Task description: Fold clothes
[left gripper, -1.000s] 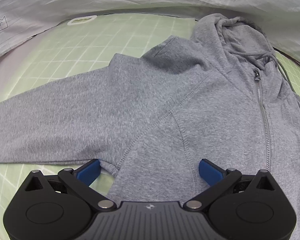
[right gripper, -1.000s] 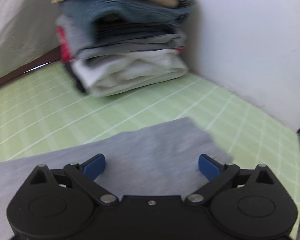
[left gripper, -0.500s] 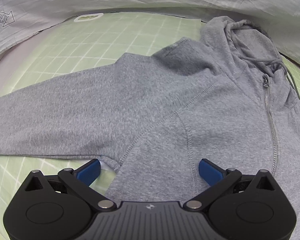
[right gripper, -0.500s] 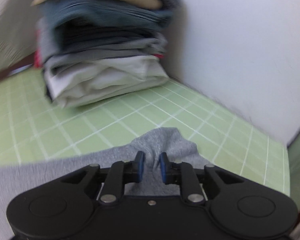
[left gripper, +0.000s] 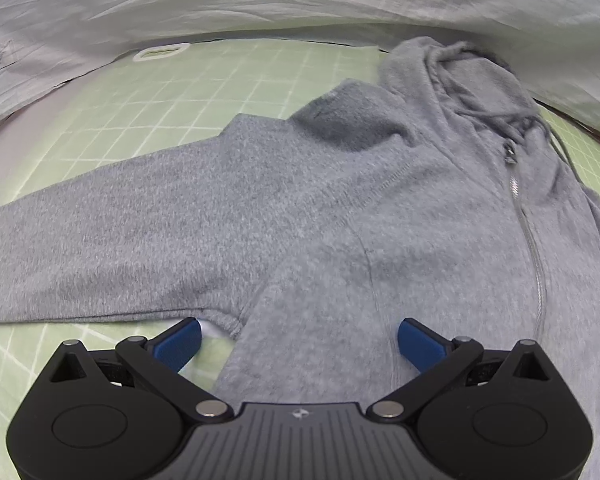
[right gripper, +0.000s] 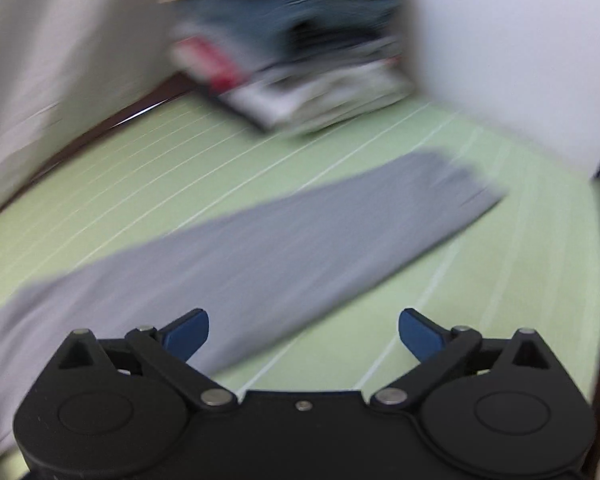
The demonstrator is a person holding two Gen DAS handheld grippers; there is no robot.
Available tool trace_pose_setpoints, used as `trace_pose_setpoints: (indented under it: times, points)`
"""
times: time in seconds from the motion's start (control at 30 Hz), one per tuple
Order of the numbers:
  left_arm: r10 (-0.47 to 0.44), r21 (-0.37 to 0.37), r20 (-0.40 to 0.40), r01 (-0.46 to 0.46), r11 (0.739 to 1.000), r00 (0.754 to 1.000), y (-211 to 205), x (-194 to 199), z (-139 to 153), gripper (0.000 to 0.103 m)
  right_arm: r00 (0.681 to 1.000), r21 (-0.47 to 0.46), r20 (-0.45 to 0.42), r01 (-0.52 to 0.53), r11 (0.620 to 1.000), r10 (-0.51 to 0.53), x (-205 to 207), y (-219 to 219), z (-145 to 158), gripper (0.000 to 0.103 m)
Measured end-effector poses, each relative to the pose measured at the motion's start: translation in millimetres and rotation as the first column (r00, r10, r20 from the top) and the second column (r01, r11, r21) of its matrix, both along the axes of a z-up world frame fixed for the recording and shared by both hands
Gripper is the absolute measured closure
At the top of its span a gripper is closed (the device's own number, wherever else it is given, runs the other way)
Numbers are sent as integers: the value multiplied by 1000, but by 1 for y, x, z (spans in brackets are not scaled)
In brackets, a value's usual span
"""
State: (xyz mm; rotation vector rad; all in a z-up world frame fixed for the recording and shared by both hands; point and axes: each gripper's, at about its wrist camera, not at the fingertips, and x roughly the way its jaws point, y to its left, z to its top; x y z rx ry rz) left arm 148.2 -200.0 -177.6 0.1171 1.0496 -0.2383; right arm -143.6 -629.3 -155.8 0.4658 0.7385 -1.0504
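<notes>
A grey zip-up hoodie (left gripper: 340, 208) lies flat on a green grid mat (left gripper: 148, 96), its hood at the far right and one sleeve (left gripper: 100, 248) stretched to the left. My left gripper (left gripper: 300, 340) hovers open over the armpit area with nothing between its blue pads. In the blurred right wrist view the other grey sleeve (right gripper: 284, 240) lies flat on the mat, its cuff (right gripper: 460, 188) pointing to the far right. My right gripper (right gripper: 304, 332) is open above the sleeve's near part and holds nothing.
A stack of folded clothes (right gripper: 292, 60) stands at the back of the mat against a white wall (right gripper: 520, 40). Crinkled white sheeting (left gripper: 220, 4) rises behind the mat. A white ring tag (left gripper: 160, 52) lies at the mat's far edge.
My right gripper, shut on the sleeve cuff half a second ago, has opened, let it go and pulled back; the sleeve now lies flat. The left gripper has drifted slightly and stays open.
</notes>
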Motion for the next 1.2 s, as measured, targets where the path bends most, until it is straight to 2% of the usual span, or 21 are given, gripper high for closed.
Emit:
trace_pose_setpoints:
  times: [0.07,0.13,0.2,0.27,0.37,0.43,0.57,0.7,0.83,0.93,1.0,1.2]
  points:
    - [16,-56,-20,-17,998,1000,14,-3,5,0,991,1,-10,-134,991,134,21,37,4,1]
    - [62,-125,-34,-66,990,997,38,-6,12,0,964,4,-19,-265,964,265,42,73,8,1]
    - [117,-156,-20,-119,981,993,66,-10,19,0,920,8,-28,-392,920,392,63,110,13,1]
    - [176,-167,8,-172,971,984,97,-15,27,0,858,13,-36,-511,859,512,84,146,17,0]
    - [270,-179,43,-258,949,962,146,-18,34,0,809,7,-38,-586,810,586,100,178,22,0]
    - [332,-178,56,-317,931,942,181,-19,34,0,796,13,-33,-604,797,604,108,195,22,0]
    - [444,-157,66,-430,889,894,250,-12,32,0,809,85,23,-587,805,587,122,218,7,0]
    - [542,-132,82,-530,838,837,311,1,29,0,809,83,-14,-585,807,588,130,242,-4,0]
    - [643,-117,93,-633,765,760,359,16,26,0,826,98,-46,-555,826,561,135,255,-13,0]
    - [680,-114,94,-671,733,727,384,29,20,0,843,91,-56,-529,844,534,139,259,-14,0]
    - [688,-94,105,-682,726,718,393,37,16,0,855,84,-59,-510,856,515,141,261,-15,0]
    - [668,-1,142,-675,738,730,399,56,-1,0,879,76,-58,-468,880,473,144,263,-16,0]
